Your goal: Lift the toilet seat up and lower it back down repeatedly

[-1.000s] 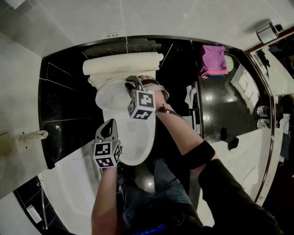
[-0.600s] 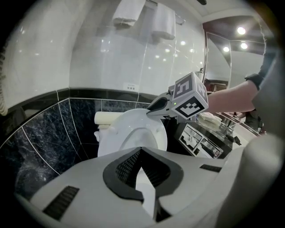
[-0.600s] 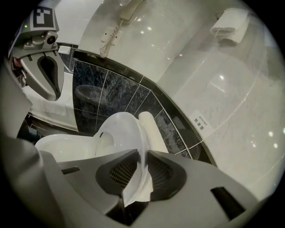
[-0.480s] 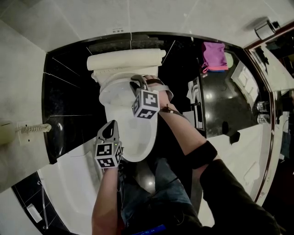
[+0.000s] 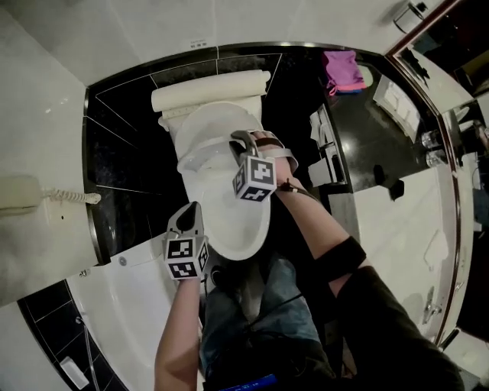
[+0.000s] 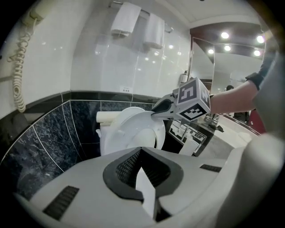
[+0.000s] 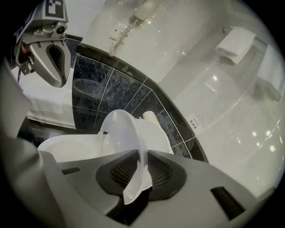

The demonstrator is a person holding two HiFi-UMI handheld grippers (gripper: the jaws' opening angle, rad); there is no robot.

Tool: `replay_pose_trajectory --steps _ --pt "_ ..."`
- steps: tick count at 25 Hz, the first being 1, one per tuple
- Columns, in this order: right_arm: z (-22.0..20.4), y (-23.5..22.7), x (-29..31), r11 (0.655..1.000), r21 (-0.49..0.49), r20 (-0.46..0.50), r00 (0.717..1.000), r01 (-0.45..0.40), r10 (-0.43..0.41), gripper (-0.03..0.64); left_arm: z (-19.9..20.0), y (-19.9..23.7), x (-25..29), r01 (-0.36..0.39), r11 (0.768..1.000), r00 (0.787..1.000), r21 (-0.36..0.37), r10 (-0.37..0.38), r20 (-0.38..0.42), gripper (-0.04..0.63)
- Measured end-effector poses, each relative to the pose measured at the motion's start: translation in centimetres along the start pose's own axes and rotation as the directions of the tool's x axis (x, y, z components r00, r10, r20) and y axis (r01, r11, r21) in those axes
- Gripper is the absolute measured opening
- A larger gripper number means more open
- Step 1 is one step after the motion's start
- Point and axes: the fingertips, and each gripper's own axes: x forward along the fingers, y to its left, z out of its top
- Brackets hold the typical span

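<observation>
Your left gripper (image 5: 188,212) is just beside the toilet bowl (image 5: 246,229), at its 8 o'clock. Its jaws are together with nothing between them. The toilet seat (image 5: 205,153) is partway up, tilted toward the tank (image 5: 210,93) at 12 o'clock. Your right gripper (image 5: 239,138) is clamped on the seat's rim at its 3 o'clock edge, a pad on each face.

Right gripper (image 7: 136,178) with jaws clamped on the rim of the white toilet seat (image 7: 122,133), seat half raised and tilted above the bowl (image 7: 67,149), left gripper (image 7: 57,78) at upper left, dark marbled wall tiles (image 7: 116,89), corded wall phone (image 7: 147,8), folded towel (image 7: 235,44) on a rail
</observation>
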Motion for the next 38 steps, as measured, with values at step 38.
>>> replay_pose_trajectory --steps 38 --pt "-4.9 27.3 -12.8 0.991 -0.055 0.058 0.991 0.126 -0.122 0.097 -18.1 -7.5 2.6 -0.006 1.0 0.999 0.02 0.006 0.041 -0.015"
